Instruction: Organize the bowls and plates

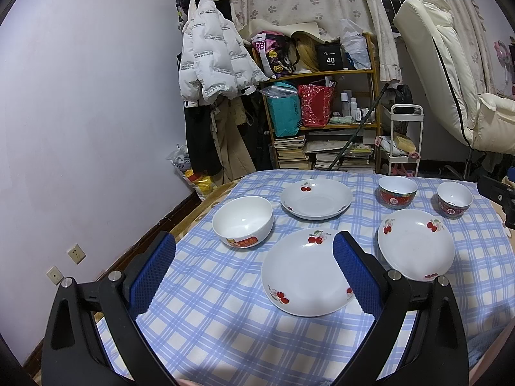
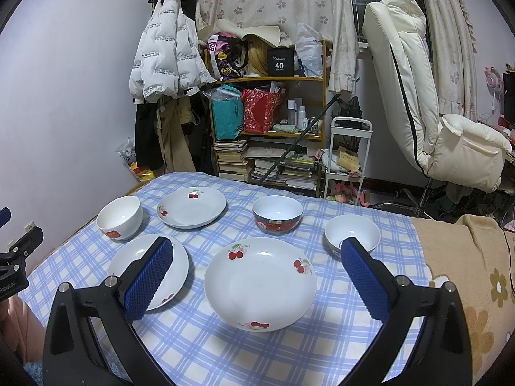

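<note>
The cloth (image 1: 225,305) on the table is a blue-and-white check. Three white plates (image 2: 260,284) carry red cherry prints. One white bowl (image 1: 243,221) has a red-and-yellow label; two bowls (image 2: 277,215) are red patterned outside, white inside. The tongs (image 1: 254,271) have blue textured pads on black arms.

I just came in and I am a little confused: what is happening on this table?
A person holds two tools above a blue checked tablecloth. Both the left tool and the right tool are open and empty. Three white cherry-print plates and three bowls, one plain white bowl, lie separate and unstacked. Nothing is gripped yet.
</note>
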Action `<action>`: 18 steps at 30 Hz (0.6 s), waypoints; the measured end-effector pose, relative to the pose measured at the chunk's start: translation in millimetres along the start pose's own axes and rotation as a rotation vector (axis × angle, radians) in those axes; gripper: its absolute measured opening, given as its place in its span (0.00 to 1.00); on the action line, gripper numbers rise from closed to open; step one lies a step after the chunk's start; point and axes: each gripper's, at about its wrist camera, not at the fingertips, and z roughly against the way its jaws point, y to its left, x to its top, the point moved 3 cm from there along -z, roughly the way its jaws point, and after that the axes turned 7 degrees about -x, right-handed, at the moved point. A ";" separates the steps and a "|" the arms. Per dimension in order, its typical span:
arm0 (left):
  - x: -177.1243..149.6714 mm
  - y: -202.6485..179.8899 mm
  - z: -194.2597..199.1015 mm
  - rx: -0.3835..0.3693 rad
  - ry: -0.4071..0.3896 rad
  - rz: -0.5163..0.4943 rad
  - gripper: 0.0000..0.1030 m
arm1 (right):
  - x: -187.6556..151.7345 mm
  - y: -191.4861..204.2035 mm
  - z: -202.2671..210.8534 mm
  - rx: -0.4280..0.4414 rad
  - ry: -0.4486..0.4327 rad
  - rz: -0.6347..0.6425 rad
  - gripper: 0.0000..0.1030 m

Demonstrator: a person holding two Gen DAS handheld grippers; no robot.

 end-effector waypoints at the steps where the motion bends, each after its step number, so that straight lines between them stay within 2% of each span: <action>1: -0.1 -0.2 0.3 -0.002 -0.001 0.000 0.94 | 0.0 0.1 0.1 -0.001 0.000 0.000 1.00; 18: 4.5 -1.5 -0.1 -0.021 0.003 0.015 0.94 | 3.5 0.6 0.1 -0.001 0.004 -0.005 1.00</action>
